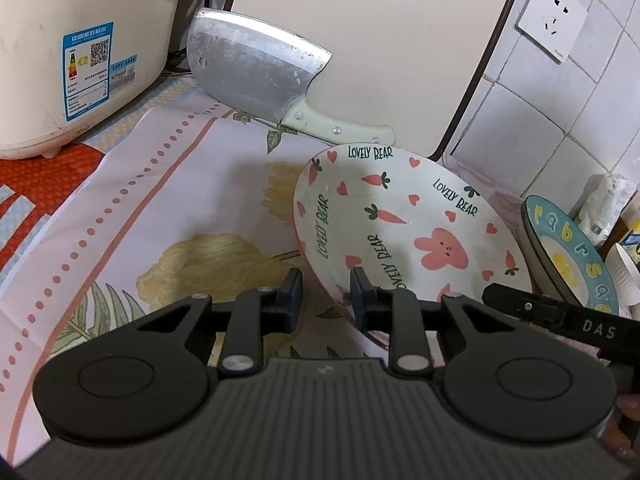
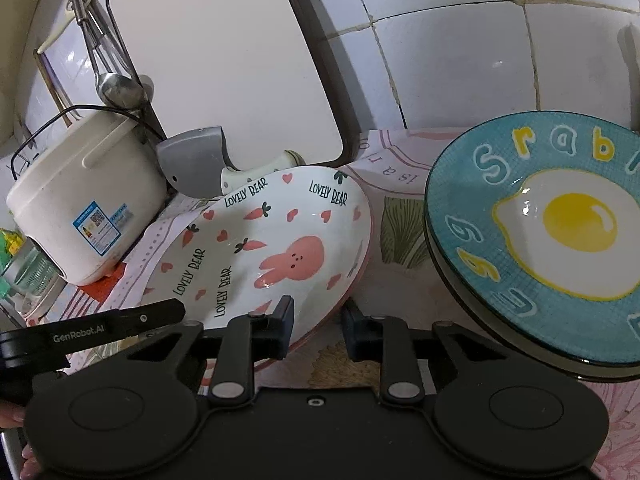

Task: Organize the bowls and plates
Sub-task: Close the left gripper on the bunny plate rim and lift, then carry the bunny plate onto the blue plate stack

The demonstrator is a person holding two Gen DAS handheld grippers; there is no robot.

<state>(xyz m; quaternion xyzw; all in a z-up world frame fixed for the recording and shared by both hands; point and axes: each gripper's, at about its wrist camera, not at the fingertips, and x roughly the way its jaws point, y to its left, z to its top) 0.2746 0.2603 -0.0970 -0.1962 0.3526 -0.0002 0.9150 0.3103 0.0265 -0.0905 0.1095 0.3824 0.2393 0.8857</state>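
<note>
A white plate (image 1: 400,232) (image 2: 272,240) printed with a pink rabbit, carrots and "LOVELY BEAR" sits tilted on the flowered tablecloth (image 1: 168,200). My left gripper (image 1: 327,296) is shut on its near rim, one finger inside the plate and one outside. My right gripper (image 2: 316,320) is shut on the same plate's near rim further along. Each gripper's body shows at the edge of the other's view. To the right, apart from both grippers, a blue plate with a fried-egg picture (image 1: 572,256) (image 2: 540,232) rests on a dark plate beneath it.
A cleaver (image 1: 252,68) leans against a white cutting board (image 1: 380,40) behind the plate. A cream rice cooker (image 1: 60,60) stands at the back left. Ladles (image 2: 120,88) hang on the tiled wall, which has a socket (image 1: 554,16). Paper cups (image 1: 624,276) are at the far right.
</note>
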